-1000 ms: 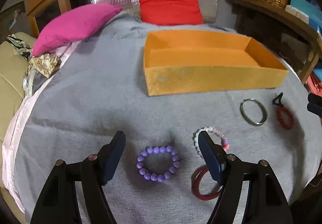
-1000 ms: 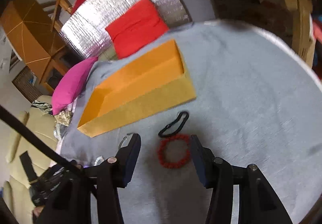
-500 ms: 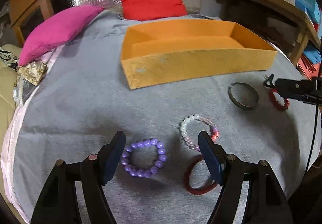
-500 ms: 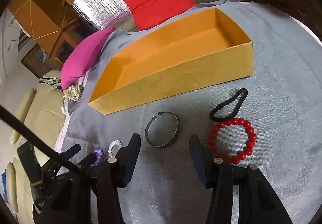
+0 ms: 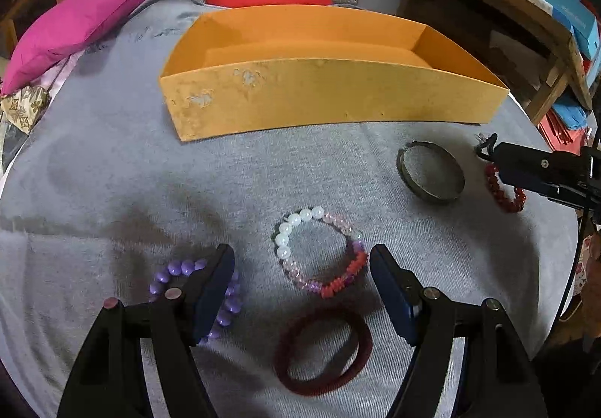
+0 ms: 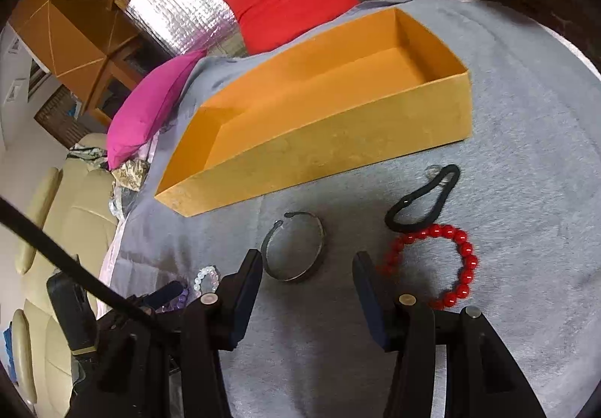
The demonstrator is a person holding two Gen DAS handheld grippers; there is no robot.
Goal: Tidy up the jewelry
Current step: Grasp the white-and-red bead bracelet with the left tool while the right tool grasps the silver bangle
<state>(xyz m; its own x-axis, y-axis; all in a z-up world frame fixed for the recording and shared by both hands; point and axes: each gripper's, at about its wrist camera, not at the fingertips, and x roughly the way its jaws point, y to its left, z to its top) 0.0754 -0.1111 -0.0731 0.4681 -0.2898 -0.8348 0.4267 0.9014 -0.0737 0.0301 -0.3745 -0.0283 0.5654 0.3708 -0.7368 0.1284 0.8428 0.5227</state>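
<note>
1. Both grippers have shifted since the earlier frames: the left gripper (image 5: 302, 260), which framed the purple bead bracelet (image 5: 195, 290), now frames the white-and-pink bead bracelet (image 5: 319, 252); the right gripper (image 6: 308, 260) has slid from the red bead bracelet (image 6: 432, 264) to the metal bangle (image 6: 295, 249).
2. Neither grasps anything; both sets of jaws stand apart and empty above the grey cloth (image 5: 112, 174).
3. All pieces lie on the cloth in front of the orange box (image 5: 330, 102), which looks empty; the dark red hair band (image 5: 323, 350) and black hair tie (image 6: 424, 204) lie loose too.
4. To do the pick well, the left should probably sink straight down so one finger lands inside the ring and one outside; pinching one strand beats spanning the hoop.
5. The bangle is rigid and may skid; the right should likewise close across its band.
</note>
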